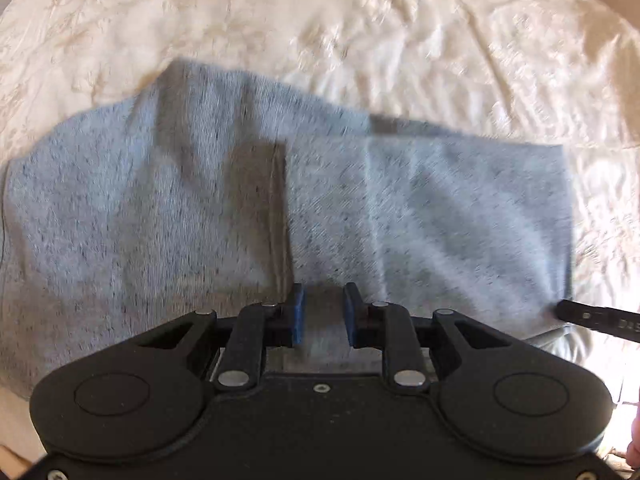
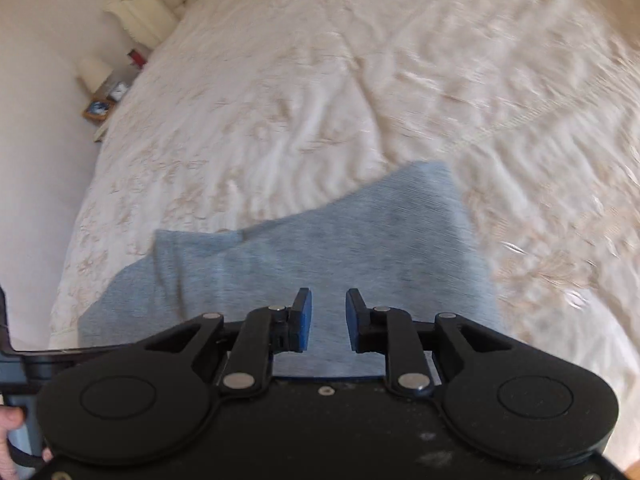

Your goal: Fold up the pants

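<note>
Pants (image 1: 224,208): grey, folded over on the bed (image 1: 360,40)
Left gripper (image 1: 323,314): part open, empty
Right gripper (image 2: 329,320): part open, empty
Next: grip an edge; fold again

We see a bed (image 2: 360,80) with a wrinkled cream embroidered cover, a tufted cream headboard (image 2: 140,4) upper left, a cluttered nightstand (image 2: 100,104) beside it, a pale wall (image 2: 36,140) left, bright daylight.

Heathered grey knit pants (image 1: 224,200) lie matt on a cream embroidered bedspread (image 1: 400,40) with slight sheen; the left gripper (image 1: 324,304) is matt black plastic with blue pads.
</note>
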Demonstrator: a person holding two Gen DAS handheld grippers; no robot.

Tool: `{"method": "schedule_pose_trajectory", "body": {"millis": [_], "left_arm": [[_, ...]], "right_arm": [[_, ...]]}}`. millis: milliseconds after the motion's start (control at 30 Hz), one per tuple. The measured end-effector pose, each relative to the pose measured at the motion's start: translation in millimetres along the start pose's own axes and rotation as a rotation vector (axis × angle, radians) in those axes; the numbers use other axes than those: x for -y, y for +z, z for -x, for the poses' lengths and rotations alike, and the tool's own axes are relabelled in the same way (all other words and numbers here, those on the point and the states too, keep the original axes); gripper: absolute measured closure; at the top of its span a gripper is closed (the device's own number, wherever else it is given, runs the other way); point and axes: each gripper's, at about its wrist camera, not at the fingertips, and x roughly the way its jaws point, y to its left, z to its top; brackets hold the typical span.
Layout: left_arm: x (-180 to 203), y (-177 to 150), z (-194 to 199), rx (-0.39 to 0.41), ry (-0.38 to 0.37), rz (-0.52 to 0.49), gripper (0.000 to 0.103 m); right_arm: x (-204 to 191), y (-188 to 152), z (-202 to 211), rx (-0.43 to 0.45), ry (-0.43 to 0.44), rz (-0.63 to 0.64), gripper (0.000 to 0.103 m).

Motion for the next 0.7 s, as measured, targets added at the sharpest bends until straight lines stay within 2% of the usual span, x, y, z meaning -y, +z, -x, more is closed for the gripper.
{"method": "schedule_pose_trajectory", "body": {"millis": [33, 67, 100, 167, 233, 300, 400, 433, 467, 500, 533, 600, 700], "left_arm": [[-0.6, -1.9, -5.8, -0.009, 0.004, 0.009, 0.072], [-1.4, -3.4, -7.0, 0.002, 0.004, 0.015, 0.072], [-1.9, -3.7, -6.4, 0.004, 0.004, 0.02, 0.071], [-2.7, -3.4, -4.9, 0.003, 0.006, 0.034, 0.071], [-3.0, -3.8, -4.7, -0.001, 0.013, 0.05, 0.071], [-1.7, -4.0, -6.9, -0.002, 0.029, 0.068, 0.071], [4.4, -5.9, -11.1, -0.003, 0.07, 0.096, 0.07], [9.2, -4.2, -13.6, -0.006, 0.093, 0.106, 0.066], [12.5, -3.7, -15.2, -0.006, 0.117, 0.12, 0.063], [15.4, -3.5, -17.3, -0.005, 0.155, 0.137, 0.052], [17.8, -4.3, -19.2, -0.003, 0.192, 0.152, 0.046], [19.7, -5.5, -21.5, 0.002, 0.209, 0.179, 0.045], [19.2, -10.7, -17.9, 0.009, 0.204, 0.229, 0.045]], "right_arm": [[14.5, -2.4, -6.8, -0.05, -0.062, -0.023, 0.083], [34.9, -6.7, -14.2, -0.111, -0.118, -0.048, 0.094], [48.6, -9.5, -14.1, -0.127, -0.112, -0.071, 0.103], [58.6, -5.2, -0.8, -0.113, -0.071, -0.105, 0.103], [52.8, 5.9, 16.2, -0.056, -0.058, -0.05, 0.088], [42.4, 22.0, 24.8, -0.005, -0.013, 0.026, 0.087], [23.5, 56.7, 7.0, -0.016, 0.039, 0.094, 0.086], [19.1, 65.4, -3.2, -0.021, 0.045, 0.11, 0.086], [13.0, 75.2, -17.4, -0.03, 0.035, 0.136, 0.086], [7.6, 85.4, -31.2, -0.041, 0.01, 0.162, 0.086], [3.6, 92.0, -45.0, -0.058, -0.019, 0.185, 0.086], [7.0, 98.1, -72.1, -0.121, -0.066, 0.202, 0.093], [4.8, 100.9, -84.0, -0.126, -0.07, 0.248, 0.097]]}}
